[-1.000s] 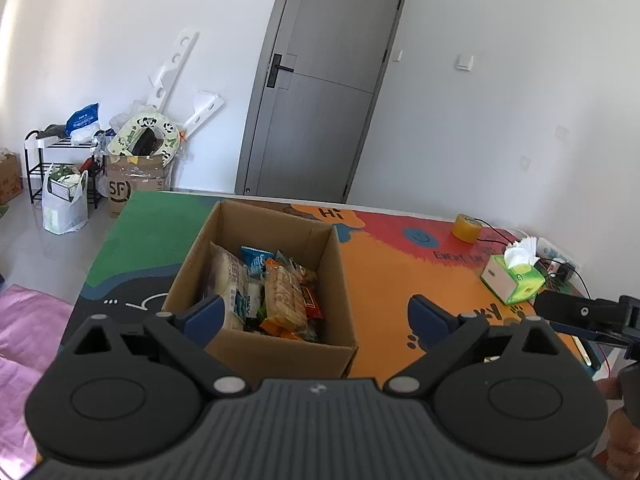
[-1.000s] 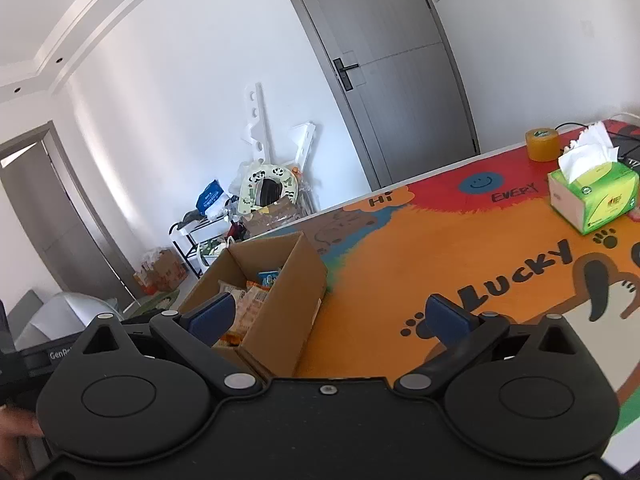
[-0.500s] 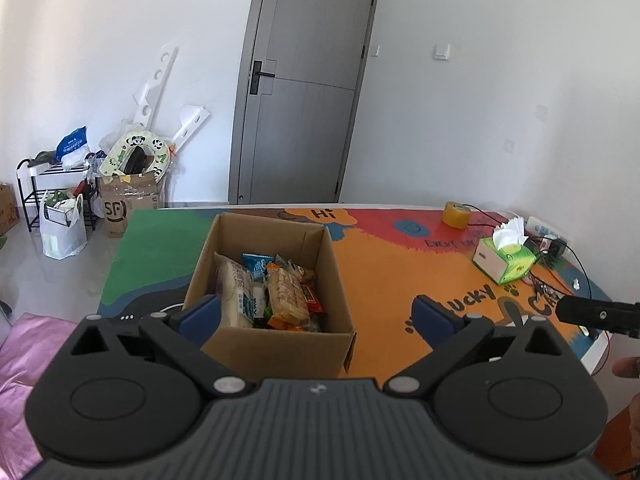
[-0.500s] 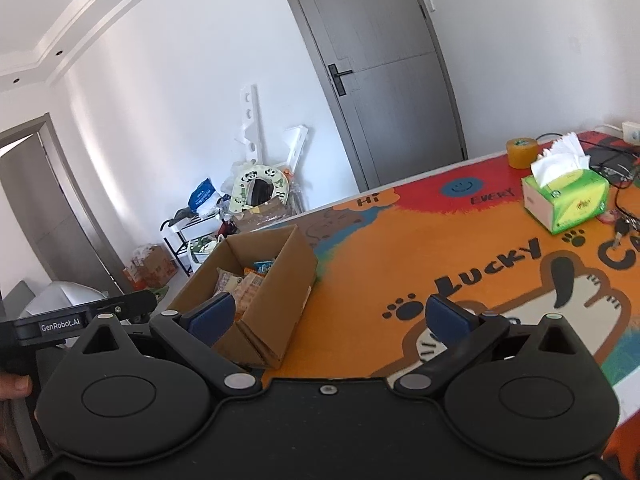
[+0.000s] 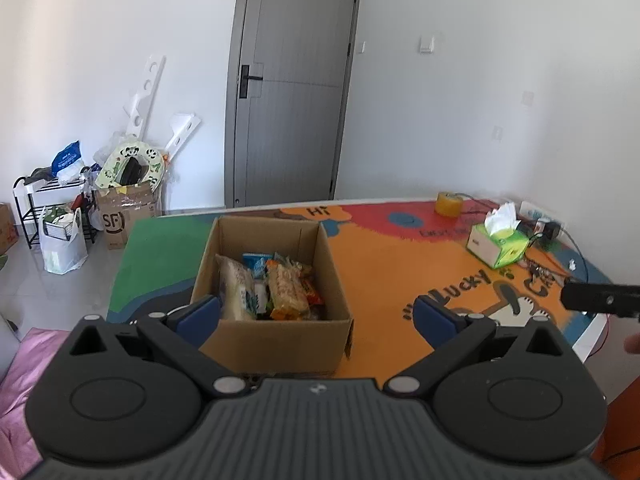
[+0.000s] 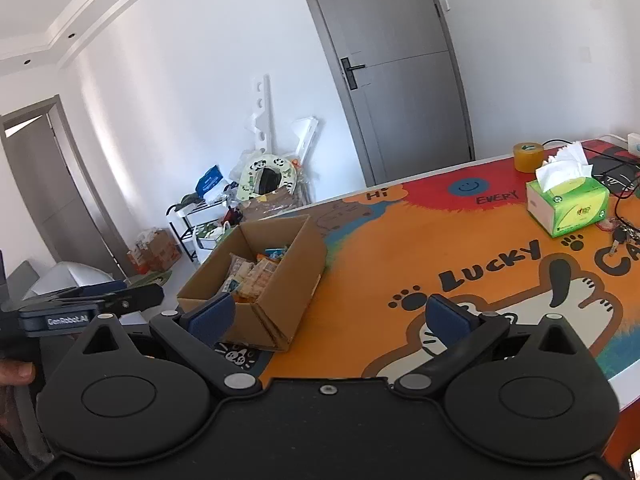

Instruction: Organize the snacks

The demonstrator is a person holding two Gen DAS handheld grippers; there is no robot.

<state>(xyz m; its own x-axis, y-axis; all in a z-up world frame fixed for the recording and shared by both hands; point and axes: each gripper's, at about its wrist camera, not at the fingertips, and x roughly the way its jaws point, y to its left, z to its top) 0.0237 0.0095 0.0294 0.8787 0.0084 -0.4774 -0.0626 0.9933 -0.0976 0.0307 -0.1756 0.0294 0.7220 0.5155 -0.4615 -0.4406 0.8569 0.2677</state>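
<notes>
Both tongs (image 5: 318,314) (image 6: 330,316) have drawn back from the snack box (image 5: 276,320).

Bright, even daylight in both views, no harsh glare. Colours on the table (image 5: 392,264) read clean. Soft shadow inside the cardboard box (image 5: 276,240). Strong fisheye bending at the edges: door (image 6: 396,68) leans, corners vignette dark. Focus sharp throughout.
</notes>
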